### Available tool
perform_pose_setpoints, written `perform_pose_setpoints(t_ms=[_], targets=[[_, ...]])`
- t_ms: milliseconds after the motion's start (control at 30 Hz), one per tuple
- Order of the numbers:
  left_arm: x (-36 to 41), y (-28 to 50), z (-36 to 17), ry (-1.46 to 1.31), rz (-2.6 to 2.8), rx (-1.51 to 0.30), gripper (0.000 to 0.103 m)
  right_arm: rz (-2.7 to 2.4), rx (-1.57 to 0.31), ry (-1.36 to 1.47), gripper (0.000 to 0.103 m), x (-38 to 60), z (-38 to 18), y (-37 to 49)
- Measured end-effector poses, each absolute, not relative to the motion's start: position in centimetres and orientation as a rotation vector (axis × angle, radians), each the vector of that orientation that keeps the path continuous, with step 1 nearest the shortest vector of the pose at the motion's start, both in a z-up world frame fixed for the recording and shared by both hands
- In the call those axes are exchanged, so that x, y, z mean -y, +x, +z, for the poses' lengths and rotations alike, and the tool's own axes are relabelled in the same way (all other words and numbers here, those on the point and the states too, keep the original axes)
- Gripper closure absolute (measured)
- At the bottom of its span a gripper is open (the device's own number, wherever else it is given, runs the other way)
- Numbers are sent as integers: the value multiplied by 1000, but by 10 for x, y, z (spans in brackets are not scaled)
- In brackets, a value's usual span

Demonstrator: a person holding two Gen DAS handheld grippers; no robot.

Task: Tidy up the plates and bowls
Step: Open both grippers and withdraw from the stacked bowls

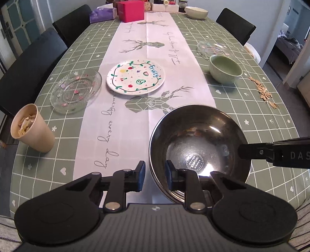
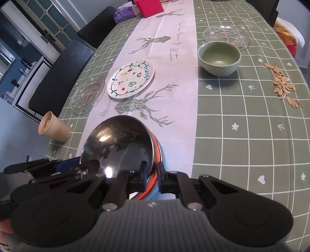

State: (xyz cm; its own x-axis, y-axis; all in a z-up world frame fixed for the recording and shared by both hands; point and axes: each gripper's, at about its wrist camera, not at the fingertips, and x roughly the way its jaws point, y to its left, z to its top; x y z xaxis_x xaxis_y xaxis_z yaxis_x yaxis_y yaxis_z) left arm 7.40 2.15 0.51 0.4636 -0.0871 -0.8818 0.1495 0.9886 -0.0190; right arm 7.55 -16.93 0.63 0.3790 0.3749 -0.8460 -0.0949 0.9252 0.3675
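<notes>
Your table [image 1: 242, 108], under a green grid cloth with a white runner [image 1: 124, 124] down the middle, carries everything. Largest item: the steel bowl [image 1: 199, 139] sits at the near edge on the runner's right border, tilted toward you. Your left gripper [image 1: 154, 174] straddles its near-left rim, one blue pad inside and one outside, jaws parted, contact not resolvable. Your right gripper [image 2: 152, 177] pinches the bowl's right rim between its pads; in the left wrist view it enters from the right edge [image 1: 275, 153]. The fruit-painted plate [image 1: 135, 77] lies mid-runner, with the glass plate [image 1: 75, 91] just beside it toward the left edge. A second glass plate [image 2: 226, 35] sits toward the right edge, the green bowl [image 2: 219, 58] just in front of it. A paper cup [image 1: 31, 128] stands near the near-left corner. A white bowl [image 1: 196, 12] sits at the far edge. Seeds [image 2: 282, 85] are scattered along the right edge.
</notes>
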Motion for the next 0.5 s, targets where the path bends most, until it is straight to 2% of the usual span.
perform_pose_setpoints(t_ms=[233,300,333,367,400,500], targets=[[-24,73,7,36,-134,-1069,77,305,-1152,287,96,170,5,76],[-24,72,13,53,-120,-1043,77,315,-1162,291,90,171,7,76],[-25,71,17,69,-118,-1029,77,322,-1149,288,82,172,10,75],[-25,71,21,84,-119,-1012,77,323,-1124,282,67,173,13,74],[-26,70,26,90,-120,-998,77,319,-1097,274,64,175,17,72],[-32,69,40,57,-127,-977,72,321,-1057,317,64,184,27,71]])
